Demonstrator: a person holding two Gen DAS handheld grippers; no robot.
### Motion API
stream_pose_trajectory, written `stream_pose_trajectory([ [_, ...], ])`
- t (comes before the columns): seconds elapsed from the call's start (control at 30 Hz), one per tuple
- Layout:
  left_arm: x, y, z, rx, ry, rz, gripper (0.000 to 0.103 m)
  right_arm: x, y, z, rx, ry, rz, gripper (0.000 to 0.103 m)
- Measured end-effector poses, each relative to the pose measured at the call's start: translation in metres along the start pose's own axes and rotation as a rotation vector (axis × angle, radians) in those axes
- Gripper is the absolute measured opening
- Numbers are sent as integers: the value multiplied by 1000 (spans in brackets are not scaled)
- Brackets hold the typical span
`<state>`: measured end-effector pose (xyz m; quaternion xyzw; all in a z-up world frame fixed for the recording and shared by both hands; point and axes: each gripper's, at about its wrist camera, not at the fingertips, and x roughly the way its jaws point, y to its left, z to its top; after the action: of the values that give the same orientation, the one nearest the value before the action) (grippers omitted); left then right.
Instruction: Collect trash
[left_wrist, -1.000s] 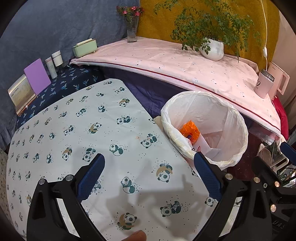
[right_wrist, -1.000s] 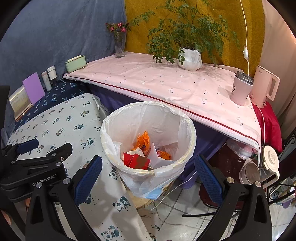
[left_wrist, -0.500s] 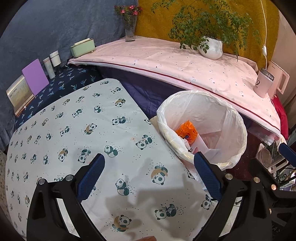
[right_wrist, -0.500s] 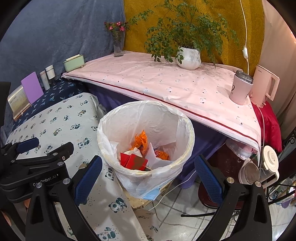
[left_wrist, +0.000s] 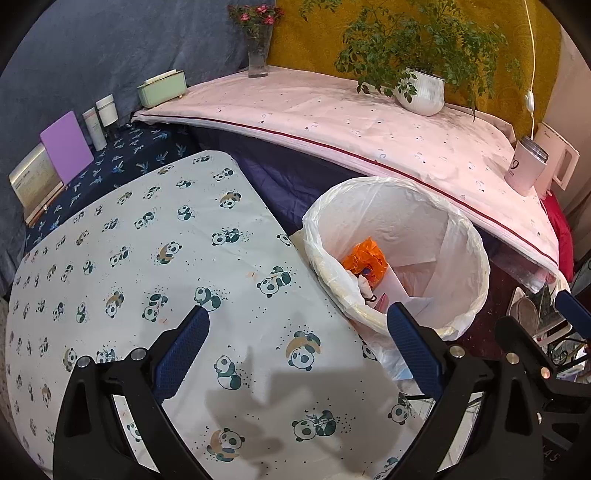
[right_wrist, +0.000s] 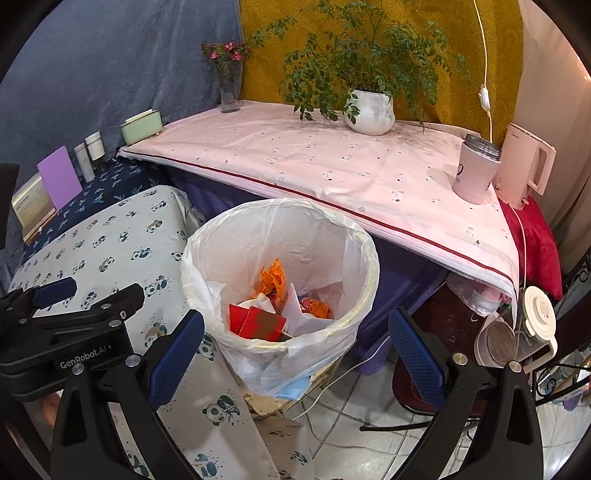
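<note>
The left hand-held gripper (left_wrist: 297, 332) hangs over the panda-print surface (left_wrist: 147, 258), jaws spread wide and holding nothing. The right hand-held gripper (right_wrist: 295, 338) is just as wide and empty, its blue fingers (right_wrist: 175, 356) flanking the trash bin (right_wrist: 369, 266) below. The bin stands just beside the panda-print surface's edge, lined with a white plastic bag (right_wrist: 306, 240). Inside lie crumpled orange wrappers (right_wrist: 273, 275), red cardboard pieces (right_wrist: 258, 323) and white paper (right_wrist: 299, 312). Behind the bin, a pink-covered surface (right_wrist: 332, 166) carries a potted plant (right_wrist: 369, 110), a pink tumbler (right_wrist: 474, 170) and a pink kettle (right_wrist: 526, 166).
</note>
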<state>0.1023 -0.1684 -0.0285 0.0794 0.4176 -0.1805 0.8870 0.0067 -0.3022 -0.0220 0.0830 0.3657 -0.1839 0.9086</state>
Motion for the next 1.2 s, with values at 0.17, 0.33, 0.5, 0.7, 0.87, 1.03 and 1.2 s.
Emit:
stream_pose_trajectory([
  [0.17, 4, -4, 0, 4, 5, 8, 93, 3, -6, -1, 13, 6, -3, 96],
  [0.33, 6, -10, -1, 31, 2, 14, 93, 6, -9, -3, 19, 9, -3, 96],
  [0.5, 7, -13, -3, 48, 4, 17, 93, 6, -11, -3, 20, 10, -2, 96],
  [0.7, 5, -16, -6, 68, -2, 29, 93, 6, -11, -5, 23, 10, -2, 96],
  [0.87, 4, -17, -6, 83, -5, 33, 93, 6, -12, -5, 23, 10, -1, 96],
  [1.03, 4, -17, -7, 86, -4, 34, 93, 6, -12, -5, 23, 8, -1, 96],
  [1.2, 1, -18, -7, 97, -17, 43, 93, 4, -11, -5, 21, 4, -1, 96],
])
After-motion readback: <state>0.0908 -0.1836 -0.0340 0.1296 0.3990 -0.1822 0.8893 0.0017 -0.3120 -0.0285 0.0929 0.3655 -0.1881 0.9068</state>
